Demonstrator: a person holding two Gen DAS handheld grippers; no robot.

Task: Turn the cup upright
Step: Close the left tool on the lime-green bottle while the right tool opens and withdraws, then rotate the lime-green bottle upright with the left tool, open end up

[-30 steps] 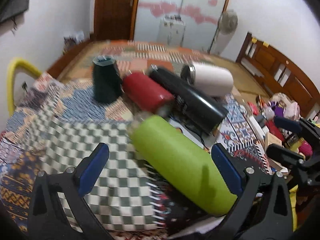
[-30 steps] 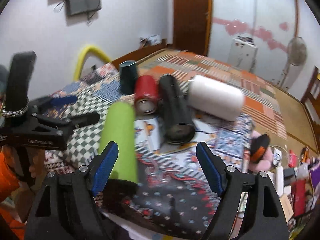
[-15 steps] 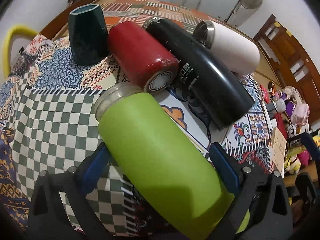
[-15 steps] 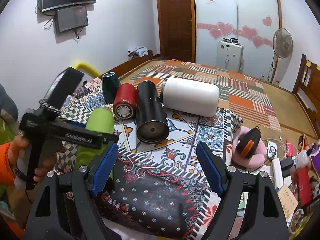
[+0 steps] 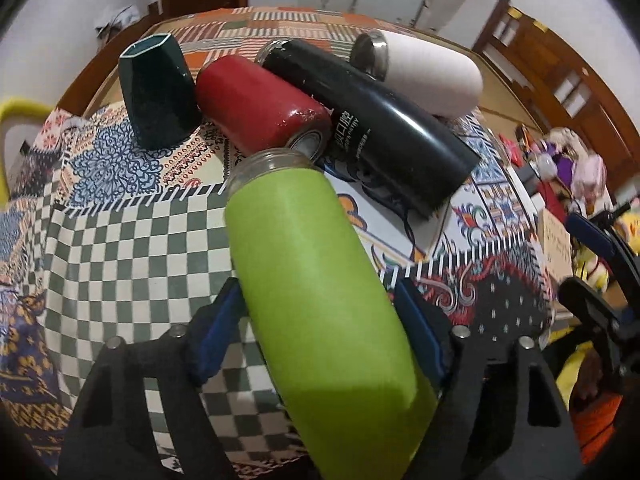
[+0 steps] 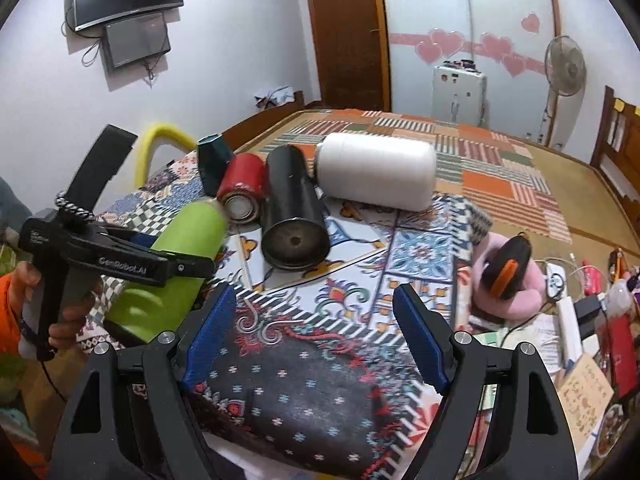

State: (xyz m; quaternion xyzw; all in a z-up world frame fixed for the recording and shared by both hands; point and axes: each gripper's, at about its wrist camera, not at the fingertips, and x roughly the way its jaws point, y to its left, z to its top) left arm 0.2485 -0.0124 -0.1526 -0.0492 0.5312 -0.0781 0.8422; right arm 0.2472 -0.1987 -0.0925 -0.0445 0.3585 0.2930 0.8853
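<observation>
Green cup: the lime-green cylindrical tumbler [image 5: 320, 300] is tipped, its clear rim pointing far toward the red one, body over the checkered part of the cloth at the near left of the table.
Left gripper: the left gripper [image 5: 320, 320] has its blue pads pressed to both sides of the green tumbler, so it's clamped on it. From the right camera you can see it [image 6: 176, 268] across the tumbler [image 6: 180, 256].
Right gripper: the right gripper [image 6: 316, 336] is spread wide with nothing between the pads, hovering over the near edge of the table.
Red cup: glossy red metal cup [image 5: 260, 108] on its side, open end just beside the green rim; can't tell if they touch.
Black flask: long black flask [image 5: 372, 128] lying right of the red one, against it.
White bottle: fat white bottle [image 5: 428, 76] on its side, far right.
Dark cup: dark green faceted cup [image 5: 160, 92] standing upside down, far left.
Table cover: patchwork patterned cloth [image 6: 420, 248] under everything.
</observation>
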